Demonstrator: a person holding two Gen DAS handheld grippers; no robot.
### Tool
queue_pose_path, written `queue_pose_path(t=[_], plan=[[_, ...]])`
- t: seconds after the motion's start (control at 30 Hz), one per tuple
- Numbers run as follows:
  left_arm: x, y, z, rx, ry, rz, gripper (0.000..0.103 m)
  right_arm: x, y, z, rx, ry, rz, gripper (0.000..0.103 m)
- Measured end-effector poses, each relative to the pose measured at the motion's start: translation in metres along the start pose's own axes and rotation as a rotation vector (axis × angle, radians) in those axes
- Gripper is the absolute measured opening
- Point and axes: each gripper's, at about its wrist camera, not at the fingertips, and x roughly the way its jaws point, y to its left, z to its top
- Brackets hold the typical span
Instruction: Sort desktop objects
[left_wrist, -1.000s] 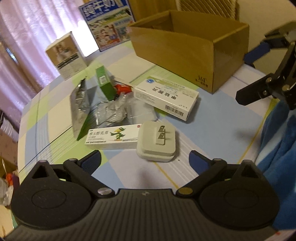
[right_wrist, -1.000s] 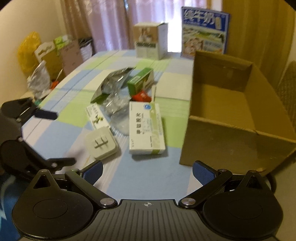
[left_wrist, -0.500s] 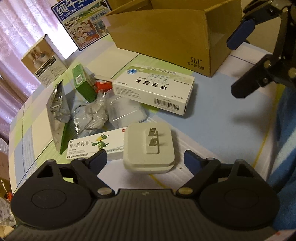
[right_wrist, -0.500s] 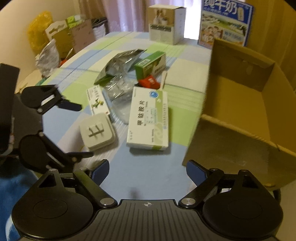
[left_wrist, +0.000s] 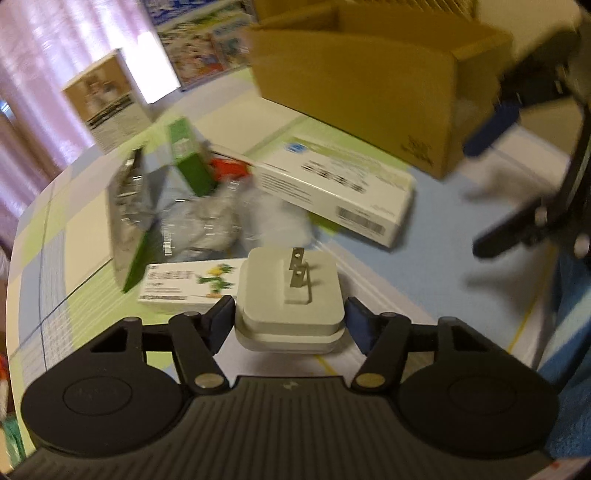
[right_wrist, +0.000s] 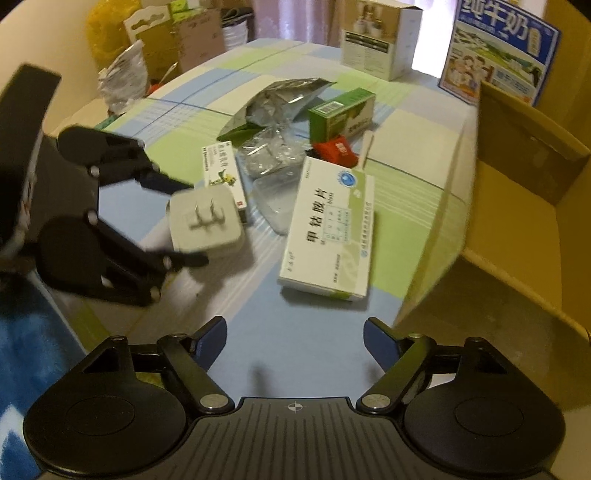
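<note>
A white plug adapter (left_wrist: 290, 299), prongs up, sits between my left gripper's (left_wrist: 289, 319) blue pads, which press on both its sides. The right wrist view shows the same adapter (right_wrist: 205, 221) held in the left gripper (right_wrist: 177, 221), just off the cloth with a shadow under it. My right gripper (right_wrist: 295, 332) is open and empty above the blue tablecloth, short of a large white-green medicine box (right_wrist: 328, 229). Behind lie a small dragon-print box (right_wrist: 221, 173), a green box (right_wrist: 341, 110), a red item (right_wrist: 336, 149), a foil bag (right_wrist: 273, 99) and clear blister packs (right_wrist: 269, 155).
An open cardboard box (right_wrist: 517, 221) stands at the right of the table. A white product box (right_wrist: 376, 48) and a blue milk carton (right_wrist: 502, 48) stand at the far edge. Bags and cartons (right_wrist: 110, 44) crowd the space beyond the left edge.
My left gripper moved forward around the plug adapter and shut on it. My right gripper came closer to the large medicine box and the cardboard box, still open.
</note>
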Motion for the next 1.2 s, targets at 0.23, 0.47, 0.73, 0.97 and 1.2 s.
queue_pose_path(t=[0.23,0.47,0.73,0.97,1.2], plan=[[0.003,0.047,-0.004,-0.228,-0.047,-0.021,0.061,0.014,0.011,0.021,-0.016,-0.028,0.005,0.076],[0.012,0.067,-0.012,-0.326,-0.083,-0.067,0.061,0.038,0.02,0.047,0.008,-0.055,-0.095,0.076],[0.01,0.076,-0.016,-0.347,-0.126,-0.071,0.063,0.072,0.016,0.065,0.041,-0.039,-0.233,0.077],[0.012,0.078,-0.018,-0.342,-0.108,-0.089,0.065,0.095,0.003,0.062,0.082,0.011,-0.269,0.077],[0.014,0.075,-0.018,-0.323,-0.089,-0.102,0.072,0.099,0.003,0.054,0.11,0.023,-0.243,0.071]])
